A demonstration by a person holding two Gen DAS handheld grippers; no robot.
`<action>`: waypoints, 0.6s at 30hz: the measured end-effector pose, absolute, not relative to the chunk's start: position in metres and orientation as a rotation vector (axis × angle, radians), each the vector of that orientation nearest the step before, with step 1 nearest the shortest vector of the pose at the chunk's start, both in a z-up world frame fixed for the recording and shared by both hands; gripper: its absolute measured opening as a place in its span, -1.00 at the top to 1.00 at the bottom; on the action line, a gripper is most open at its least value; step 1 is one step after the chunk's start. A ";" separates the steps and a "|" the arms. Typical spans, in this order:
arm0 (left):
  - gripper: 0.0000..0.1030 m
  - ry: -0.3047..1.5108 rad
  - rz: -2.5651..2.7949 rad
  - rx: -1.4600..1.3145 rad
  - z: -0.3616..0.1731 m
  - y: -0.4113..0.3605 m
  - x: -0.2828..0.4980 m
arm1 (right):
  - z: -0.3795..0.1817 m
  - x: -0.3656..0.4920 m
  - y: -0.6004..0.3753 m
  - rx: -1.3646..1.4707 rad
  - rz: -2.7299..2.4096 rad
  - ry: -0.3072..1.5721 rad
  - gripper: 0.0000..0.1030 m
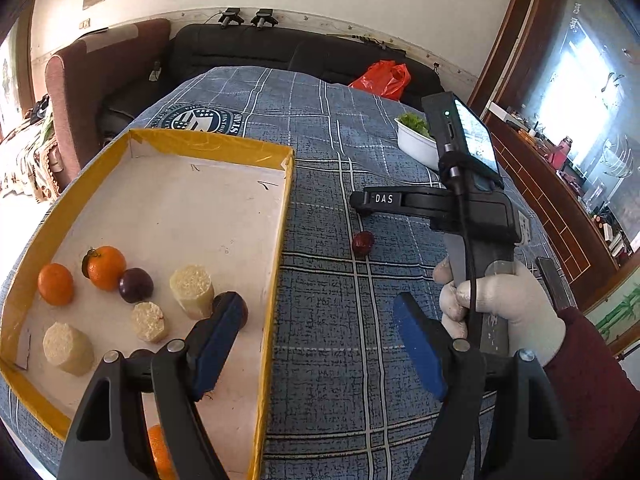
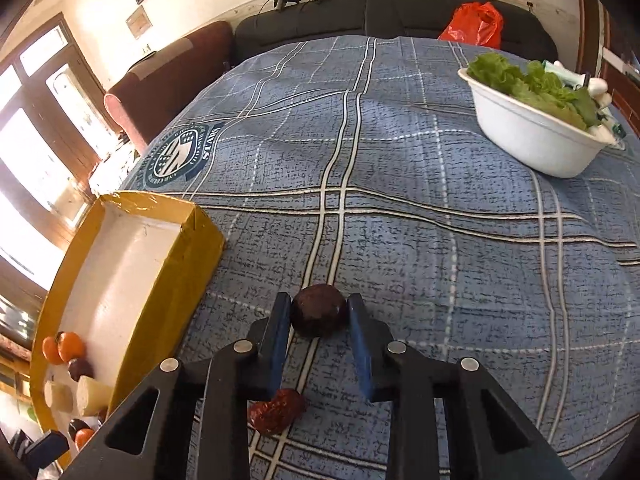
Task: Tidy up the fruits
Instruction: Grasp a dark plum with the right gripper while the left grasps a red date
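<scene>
Straddling a dark round fruit on the blue plaid cloth, the right gripper has its blue fingers on either side of it; whether they press it or only flank it cannot be told. A wrinkled red date lies on the cloth just below the left finger. The left gripper hovers with its fingers wide apart, holding nothing, one over the yellow-rimmed box and the other over the cloth. Inside the box sit two oranges, a dark plum-like fruit touching one of them, and three pale cut sugarcane pieces. A white bowl of lettuce stands well apart at the far right of the counter.
</scene>
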State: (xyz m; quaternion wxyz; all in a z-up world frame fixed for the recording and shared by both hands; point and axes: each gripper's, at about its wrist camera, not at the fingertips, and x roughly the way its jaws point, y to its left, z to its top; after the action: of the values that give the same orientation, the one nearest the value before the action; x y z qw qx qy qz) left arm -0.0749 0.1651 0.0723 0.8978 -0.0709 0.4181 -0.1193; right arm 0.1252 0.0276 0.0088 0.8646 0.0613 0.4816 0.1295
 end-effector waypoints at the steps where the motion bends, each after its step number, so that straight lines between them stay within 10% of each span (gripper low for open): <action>1: -0.49 0.869 -0.252 -0.143 0.072 0.162 -0.074 | 0.010 0.122 0.025 0.122 0.275 1.000 0.39; 6: -0.48 0.884 -0.281 -0.115 0.069 0.143 -0.067 | 0.022 0.094 -0.006 0.141 0.253 0.949 0.39; 12: 0.14 0.902 -0.333 -0.030 0.064 0.107 -0.047 | 0.029 0.051 -0.064 0.286 0.215 0.885 0.39; 18: 0.16 0.922 -0.265 0.048 0.051 0.090 -0.011 | 0.019 0.039 -0.100 0.379 0.196 0.851 0.39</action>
State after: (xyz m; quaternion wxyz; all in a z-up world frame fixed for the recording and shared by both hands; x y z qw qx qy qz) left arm -0.0107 0.0899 0.0507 0.8869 0.0231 0.4434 -0.1275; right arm 0.0389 -0.1003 0.0187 0.8887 0.1826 0.4098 0.0942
